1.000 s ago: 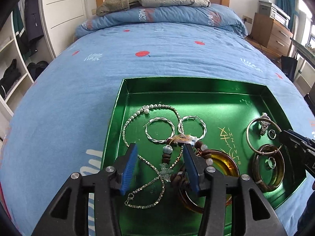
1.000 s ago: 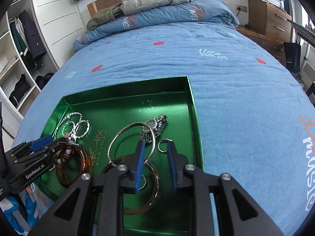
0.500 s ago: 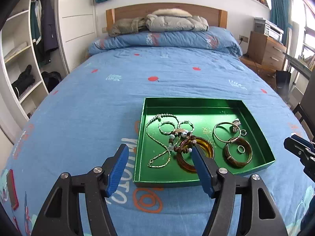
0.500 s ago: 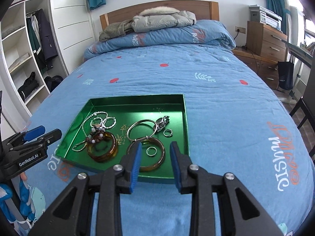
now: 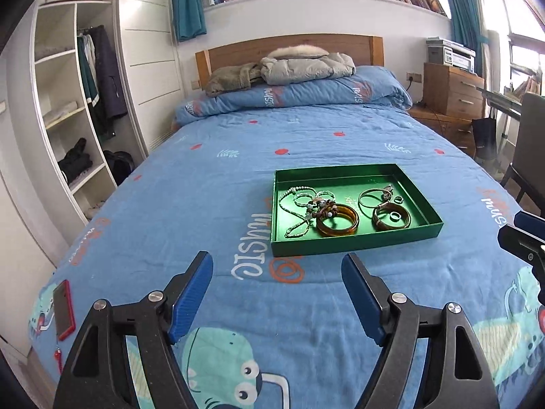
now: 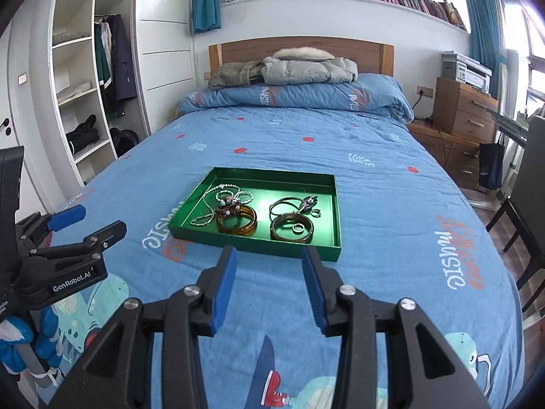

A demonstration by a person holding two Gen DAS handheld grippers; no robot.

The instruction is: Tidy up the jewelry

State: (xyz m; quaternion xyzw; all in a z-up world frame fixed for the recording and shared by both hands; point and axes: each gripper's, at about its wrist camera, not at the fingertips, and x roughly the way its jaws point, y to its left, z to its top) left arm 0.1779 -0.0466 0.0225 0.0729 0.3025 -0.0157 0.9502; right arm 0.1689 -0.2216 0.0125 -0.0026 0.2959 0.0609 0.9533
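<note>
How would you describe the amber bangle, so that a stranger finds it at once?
On the blue bed lies a green tray. The amber bangle lies by its near edge, left of a darker brown bangle. Only it is thick and translucent orange, with beads overlapping it.

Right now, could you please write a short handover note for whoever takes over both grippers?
Left gripper: empty, fingers opening, above the blue bedspread short of the tray.
Right gripper: empty, fingers opening, just short of the tray's near edge.
Green tray sits mid-bed. Inside: bead necklace and amber bangle on the left, thin hoop, brown bangle and small ring on the right.
Done: all visible jewelry is in the tray.
Left: possibly untangling the left cluster; otherwise nothing obvious.
</note>
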